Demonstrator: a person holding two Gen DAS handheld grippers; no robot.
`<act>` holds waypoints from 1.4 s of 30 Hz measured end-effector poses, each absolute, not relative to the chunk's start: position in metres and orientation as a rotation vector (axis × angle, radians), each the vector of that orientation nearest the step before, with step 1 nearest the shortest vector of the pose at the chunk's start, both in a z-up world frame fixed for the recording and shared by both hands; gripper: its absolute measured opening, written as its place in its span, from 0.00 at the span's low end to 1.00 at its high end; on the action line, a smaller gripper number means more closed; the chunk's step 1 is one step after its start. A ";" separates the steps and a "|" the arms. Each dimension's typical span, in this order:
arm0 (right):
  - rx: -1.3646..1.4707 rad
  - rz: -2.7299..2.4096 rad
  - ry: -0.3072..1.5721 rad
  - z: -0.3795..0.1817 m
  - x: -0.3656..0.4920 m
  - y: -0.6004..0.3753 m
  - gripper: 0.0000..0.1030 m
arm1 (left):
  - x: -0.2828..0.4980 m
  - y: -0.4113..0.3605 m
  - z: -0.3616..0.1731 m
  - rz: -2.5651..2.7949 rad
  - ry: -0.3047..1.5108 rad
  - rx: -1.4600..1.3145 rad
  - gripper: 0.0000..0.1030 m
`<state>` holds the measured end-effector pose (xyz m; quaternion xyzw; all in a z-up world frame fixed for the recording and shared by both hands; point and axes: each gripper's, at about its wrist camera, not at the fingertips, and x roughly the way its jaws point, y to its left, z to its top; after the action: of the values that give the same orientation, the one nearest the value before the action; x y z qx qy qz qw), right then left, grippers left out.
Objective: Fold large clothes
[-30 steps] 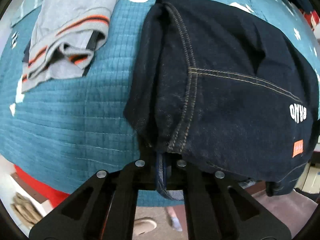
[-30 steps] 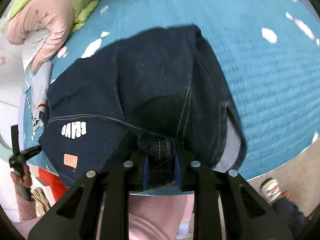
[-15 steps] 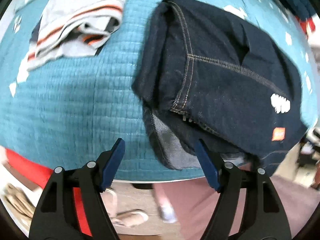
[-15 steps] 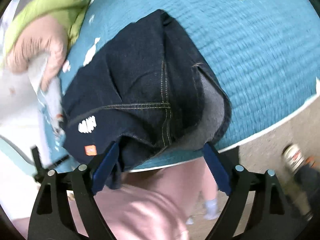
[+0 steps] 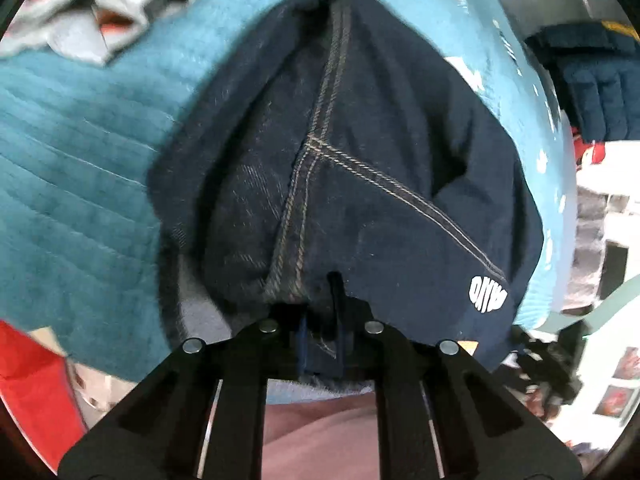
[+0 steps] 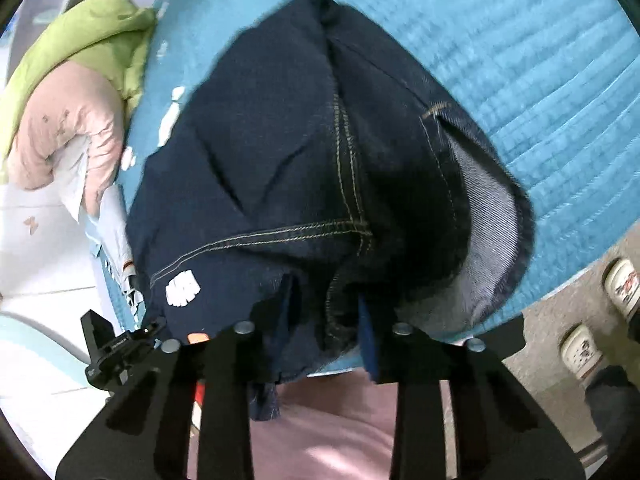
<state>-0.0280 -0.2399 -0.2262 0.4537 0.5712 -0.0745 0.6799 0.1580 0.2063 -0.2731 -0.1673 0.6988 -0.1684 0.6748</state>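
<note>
My left hand-held gripper [image 5: 320, 344] pinches the near hem of the folded dark-blue denim jeans [image 5: 360, 168]; fabric hides its fingertips. My right hand-held gripper [image 6: 328, 328] clamps a bunched fold likewise. The jeans lie on the teal quilted bed [image 6: 540, 60], seams yellow-stitched, blurred beyond.

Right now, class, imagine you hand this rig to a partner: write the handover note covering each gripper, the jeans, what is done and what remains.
Left gripper: shut on the near edge of the jeans.
Right gripper: closed round a bunch of the same edge.
Jeans: folded into a compact bundle on the teal quilt, near edge overhanging the bed's side.
Done: folding into a bundle.
Left: probably shift or tidy the bundle, then release. Grey striped garment lies beyond.
</note>
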 end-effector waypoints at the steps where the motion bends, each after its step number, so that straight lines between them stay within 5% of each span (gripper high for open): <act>1: 0.991 -0.163 1.272 -0.222 -0.030 -0.238 0.23 | 0.157 0.208 -0.269 -0.376 1.563 -0.379 0.10; 5: 0.980 -0.175 1.357 -0.266 -0.028 -0.236 0.24 | 0.145 0.219 -0.293 -0.366 1.597 -0.422 0.10; 8: 1.018 -0.148 1.389 -0.263 -0.029 -0.243 0.36 | 0.149 0.212 -0.300 -0.377 1.619 -0.410 0.15; 10: 0.941 -0.174 1.378 -0.238 -0.031 -0.250 0.55 | 0.150 0.211 -0.281 -0.386 1.595 -0.316 0.30; 13: 0.843 -0.200 1.302 -0.195 -0.029 -0.263 0.58 | 0.160 0.214 -0.251 -0.365 1.558 -0.226 0.49; 17: 0.755 -0.176 1.207 -0.166 0.006 -0.293 0.61 | 0.174 0.220 -0.226 -0.408 1.522 -0.223 0.50; 19: 0.717 -0.186 1.217 -0.173 0.033 -0.301 0.61 | 0.192 0.209 -0.219 -0.396 1.473 -0.155 0.61; 33: 0.854 -0.082 1.332 -0.248 0.121 -0.310 0.60 | 0.312 0.145 -0.281 -0.366 1.466 -0.126 0.60; 35: 0.854 -0.096 1.348 -0.259 0.129 -0.311 0.57 | 0.319 0.143 -0.288 -0.390 1.468 -0.153 0.45; 37: 0.915 -0.072 1.351 -0.268 0.132 -0.313 0.39 | 0.324 0.145 -0.293 -0.383 1.467 -0.165 0.28; 42: 0.937 -0.103 1.283 -0.257 0.133 -0.313 0.21 | 0.320 0.180 -0.284 -0.397 1.426 -0.331 0.15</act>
<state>0.1332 -0.3128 -0.2571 0.4204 0.5760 -0.0464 0.6995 0.3199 0.1796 -0.2841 -0.1500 0.6465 -0.1802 0.7260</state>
